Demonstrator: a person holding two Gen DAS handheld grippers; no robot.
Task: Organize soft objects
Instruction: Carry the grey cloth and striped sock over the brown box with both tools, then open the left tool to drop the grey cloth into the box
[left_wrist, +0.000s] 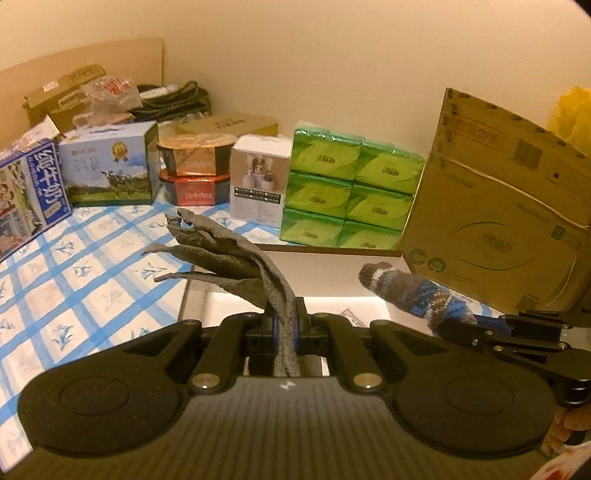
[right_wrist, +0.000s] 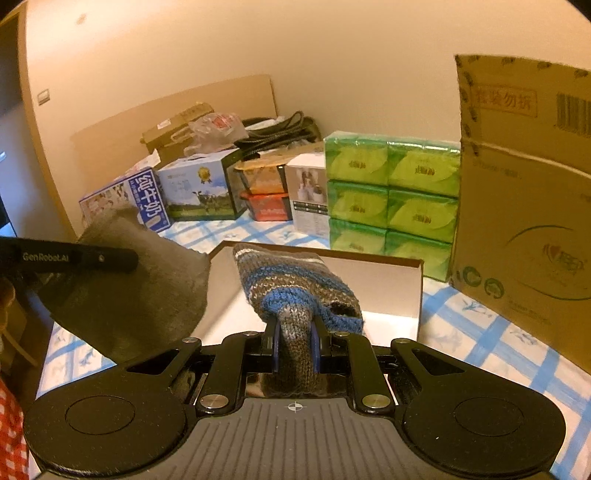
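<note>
Flat grey felt-like cloth (left_wrist: 221, 254), crumpled into folds, hung off tabletop, pinched at one edge, free end fanning toward 10 o'clock in left wrist view. Chunky knitted sock, striped grey, blue and white (right_wrist: 295, 284), was also lifted, clamped by grey end, body pointing toward 12 o'clock over open shallow white cardboard box (right_wrist: 419, 291). Cloth lay at 9 o'clock of sock.

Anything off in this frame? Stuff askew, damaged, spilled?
Nothing spilled or damaged. Left tongs pinch a grey cloth, which is bunched and creased, not flat. Right tongs grip a striped knit sock over the open white box. The big cardboard carton looks tilted, possibly lens distortion.
</note>
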